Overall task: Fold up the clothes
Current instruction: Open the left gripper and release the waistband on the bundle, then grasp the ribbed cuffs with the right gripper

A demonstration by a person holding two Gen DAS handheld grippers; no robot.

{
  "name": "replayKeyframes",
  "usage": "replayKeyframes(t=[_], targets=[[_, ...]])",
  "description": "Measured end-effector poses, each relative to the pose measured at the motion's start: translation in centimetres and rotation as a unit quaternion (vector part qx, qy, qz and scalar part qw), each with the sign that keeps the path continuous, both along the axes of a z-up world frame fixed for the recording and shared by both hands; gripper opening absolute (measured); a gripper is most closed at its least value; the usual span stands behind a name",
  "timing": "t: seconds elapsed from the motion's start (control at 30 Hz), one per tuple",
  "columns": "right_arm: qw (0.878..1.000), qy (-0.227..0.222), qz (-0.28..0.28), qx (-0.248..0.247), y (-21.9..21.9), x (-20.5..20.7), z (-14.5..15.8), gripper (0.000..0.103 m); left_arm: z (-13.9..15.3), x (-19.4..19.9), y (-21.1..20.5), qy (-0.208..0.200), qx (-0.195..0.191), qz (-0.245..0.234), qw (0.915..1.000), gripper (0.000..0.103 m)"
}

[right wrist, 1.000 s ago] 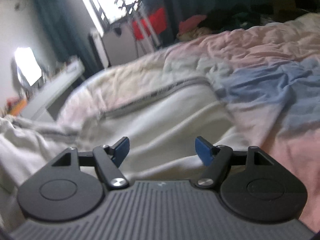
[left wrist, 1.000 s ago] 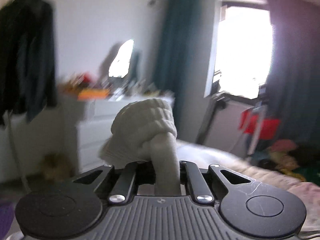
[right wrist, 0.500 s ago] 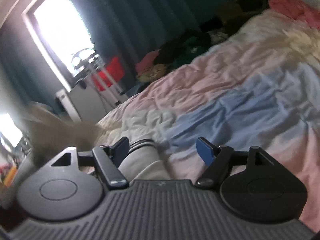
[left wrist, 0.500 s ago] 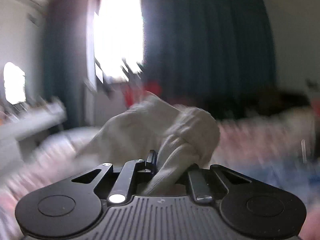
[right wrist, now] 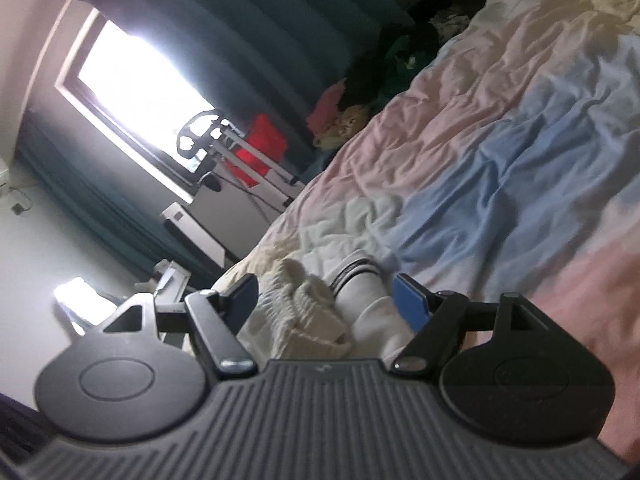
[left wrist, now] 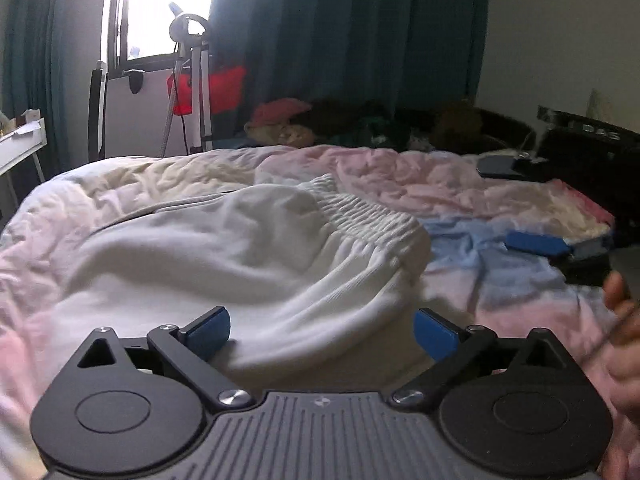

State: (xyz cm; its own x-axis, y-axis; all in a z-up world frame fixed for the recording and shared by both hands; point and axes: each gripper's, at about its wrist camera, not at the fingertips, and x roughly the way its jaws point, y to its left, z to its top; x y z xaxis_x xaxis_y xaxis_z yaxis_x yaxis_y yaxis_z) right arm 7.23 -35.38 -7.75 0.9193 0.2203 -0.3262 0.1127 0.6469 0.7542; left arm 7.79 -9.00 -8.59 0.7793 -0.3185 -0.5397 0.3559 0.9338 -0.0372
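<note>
1. With its blue pads spread wide and nothing between them, the left gripper (left wrist: 322, 330) hangs just above the near edge of the white garment (left wrist: 256, 256).
2. That garment lies bunched on the bed (left wrist: 460, 184), its ribbed elastic waistband (left wrist: 372, 216) turned toward the far right.
3. At the right edge of the left view, a hand (left wrist: 624, 344) shows, blurred, and beyond it the right gripper's blue pad (left wrist: 536, 243) lies over the duvet.
4. Seen from the tilted right wrist camera, the right gripper (right wrist: 326, 300) is also spread open; a knit cream fold (right wrist: 304, 312) and a white cuff with dark stripes (right wrist: 356, 276) sit between its pads, but whether either pad touches cloth is unclear.
5. Past the garment the pink, blue and cream duvet (right wrist: 500, 152) runs wrinkled toward the far side.
6. Behind the bed stand a heap of clothes (left wrist: 288, 124), a metal stand (left wrist: 192, 80) with something red (left wrist: 218, 88), dark teal curtains (left wrist: 340, 28) and a bright window (left wrist: 160, 4).
</note>
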Motion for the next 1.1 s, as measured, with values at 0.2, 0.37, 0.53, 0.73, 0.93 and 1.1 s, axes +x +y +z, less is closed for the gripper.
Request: replayKeyframes(t=[0.2,0.37,0.53,0.73,0.93,1.1], targets=[[0.999,0.009,0.048,0.025,1.8,0.5,-0.6,0.077,1.8,-5.5,4.7,-0.047,0.01,0.037,0.9982,0.101],[0.995,0.044,0.083,0.033,3.9,2.1,-2.4,0.077,2.4,-6.2,7.0,-0.042,0.003,0.085,0.9955,0.101],[0.992,0.069,0.1,0.033,6.0,4.1,-4.2,0.075,2.8,-5.6,8.9,-0.032,-0.026,0.114,0.9927,0.101],[0.995,0.045,0.082,-0.021,7.4,5.9,-4.9,0.077,2.1,-4.3,11.0,-0.001,-0.068,0.148,0.9867,0.101],[0.992,0.03,0.083,-0.095,8.2,6.5,-4.7,0.041,2.2,-5.0,11.8,-0.025,-0.098,0.169,0.9804,0.101],[0.989,-0.055,0.061,-0.127,8.5,4.0,-0.7,0.034,2.1,-5.2,12.3,-0.024,-0.113,0.182,0.9766,0.101]])
